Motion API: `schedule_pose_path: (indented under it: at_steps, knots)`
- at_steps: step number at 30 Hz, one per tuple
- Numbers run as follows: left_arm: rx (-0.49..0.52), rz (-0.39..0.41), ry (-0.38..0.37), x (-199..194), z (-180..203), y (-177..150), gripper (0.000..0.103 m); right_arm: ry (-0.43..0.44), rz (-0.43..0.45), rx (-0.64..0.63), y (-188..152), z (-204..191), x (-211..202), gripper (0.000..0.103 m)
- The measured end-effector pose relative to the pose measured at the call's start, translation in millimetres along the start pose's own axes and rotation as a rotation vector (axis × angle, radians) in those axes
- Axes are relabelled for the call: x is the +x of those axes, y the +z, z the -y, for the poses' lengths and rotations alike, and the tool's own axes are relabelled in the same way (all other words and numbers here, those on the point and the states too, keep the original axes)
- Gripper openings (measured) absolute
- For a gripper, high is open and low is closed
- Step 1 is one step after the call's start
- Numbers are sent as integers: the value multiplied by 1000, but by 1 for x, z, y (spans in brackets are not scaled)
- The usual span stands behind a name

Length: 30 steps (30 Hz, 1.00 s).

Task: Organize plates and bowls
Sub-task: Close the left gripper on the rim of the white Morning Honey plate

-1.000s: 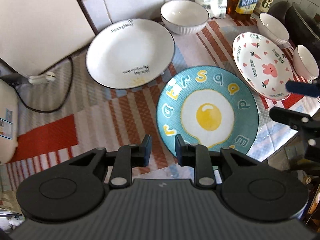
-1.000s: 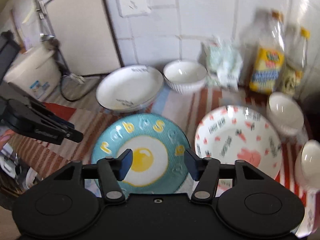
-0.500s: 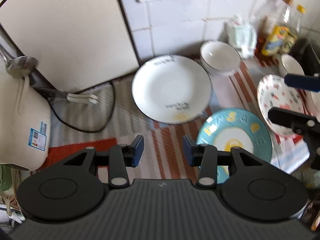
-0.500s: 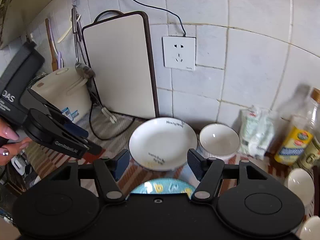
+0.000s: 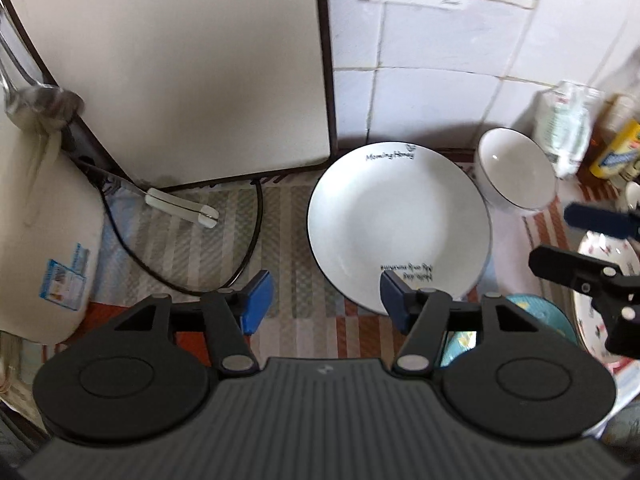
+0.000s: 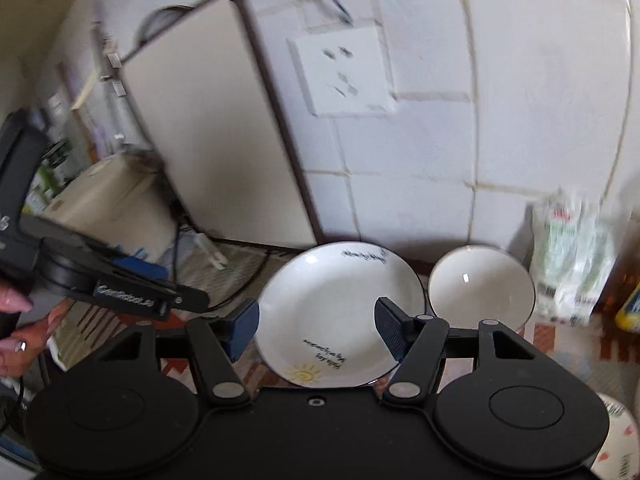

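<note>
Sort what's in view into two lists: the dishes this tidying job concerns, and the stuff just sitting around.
Job: white plate, white bowl, blue egg plate, patterned plate.

Lying about: cutting board, rice cooker, wall socket, plastic bag, oil bottle, ladle.

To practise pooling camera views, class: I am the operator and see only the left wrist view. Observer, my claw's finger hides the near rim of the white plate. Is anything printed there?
Observer: Yes. The right wrist view shows a yellow sun drawing on the white plate, below the lettering.
Operator: Who is holding my left claw?
Observer: A hand with pink nails grips the handle of the left claw.
Operator: Is the right claw carrying anything?
Observer: No. The right claw is open and empty, and its own view frames the white plate between its fingers.
</note>
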<state>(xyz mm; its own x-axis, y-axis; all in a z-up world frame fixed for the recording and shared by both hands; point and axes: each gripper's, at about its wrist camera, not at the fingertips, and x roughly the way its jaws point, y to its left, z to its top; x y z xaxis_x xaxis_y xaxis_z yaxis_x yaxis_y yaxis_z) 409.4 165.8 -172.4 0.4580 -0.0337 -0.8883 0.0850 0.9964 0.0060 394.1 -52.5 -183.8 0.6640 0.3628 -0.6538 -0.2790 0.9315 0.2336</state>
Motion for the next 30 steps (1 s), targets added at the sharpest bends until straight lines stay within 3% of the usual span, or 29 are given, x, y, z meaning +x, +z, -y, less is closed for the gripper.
schedule_pose_path:
  at_steps: [4, 13, 16, 24, 26, 28, 30]
  knots:
    - [-31, 17, 16, 30, -5, 1, 58, 21, -22, 104, -6, 21, 22, 69]
    - [-134, 21, -7, 94, -25, -11, 57, -73, -58, 177, -26, 52, 68, 69]
    - [-171, 44, -23, 110, -31, -16, 57, -109, -33, 142, -36, 54, 83, 69]
    - [-155, 62, -82, 136, -32, -25, 55, -139, -66, 219, -50, 69, 115, 69]
    - [-179, 61, -113, 138, -34, -25, 50, -138, -67, 232, -51, 70, 120, 69]
    - [-183, 64, -139, 139, -35, -22, 30, -124, -67, 268, -53, 74, 122, 67]
    - [-193, 65, -177, 139, -34, -20, 19, -109, -52, 286, -56, 75, 121, 51]
